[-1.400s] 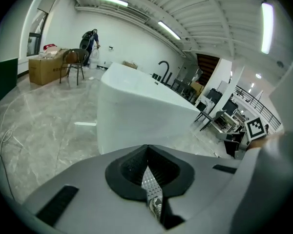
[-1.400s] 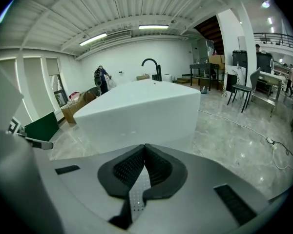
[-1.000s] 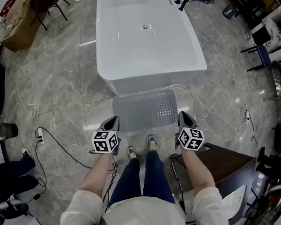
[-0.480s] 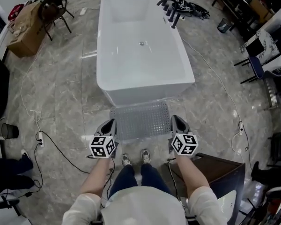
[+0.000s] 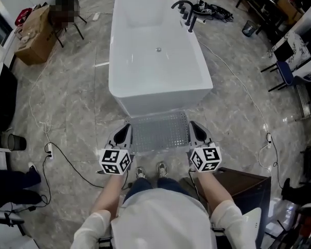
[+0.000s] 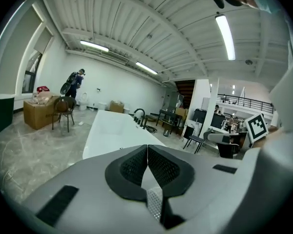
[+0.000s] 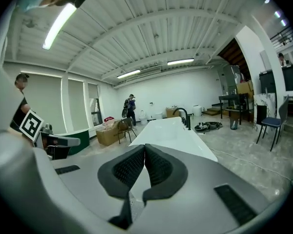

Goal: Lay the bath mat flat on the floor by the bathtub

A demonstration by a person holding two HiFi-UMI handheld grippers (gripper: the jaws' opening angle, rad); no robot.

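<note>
- Left claw (image 5: 124,130): pads pinched tight on the bath mat (image 5: 160,131) at its left corner, on the edge farthest from the bathtub (image 5: 163,100). A strip of the studded sheet shows between the pads in the left gripper view.
- Right claw (image 5: 194,127): same story, clamped on the right corner of that edge.
- Bath mat: clear and perforated, stretched between the two claws just off the bathtub's short end, long side parallel to that end.
- Can't tell whether the mat edge nearest the bathtub touches the floor (image 5: 72,102).
- Both claws point toward the bathtub.
- Person's shoes (image 5: 150,170) sit just past the mat, on the side away from the bathtub.
- Black faucet (image 5: 184,8) stands at the bathtub's right rim, toward its other end.
- Cardboard box (image 5: 33,35) sits well off to the bathtub's left.
</note>
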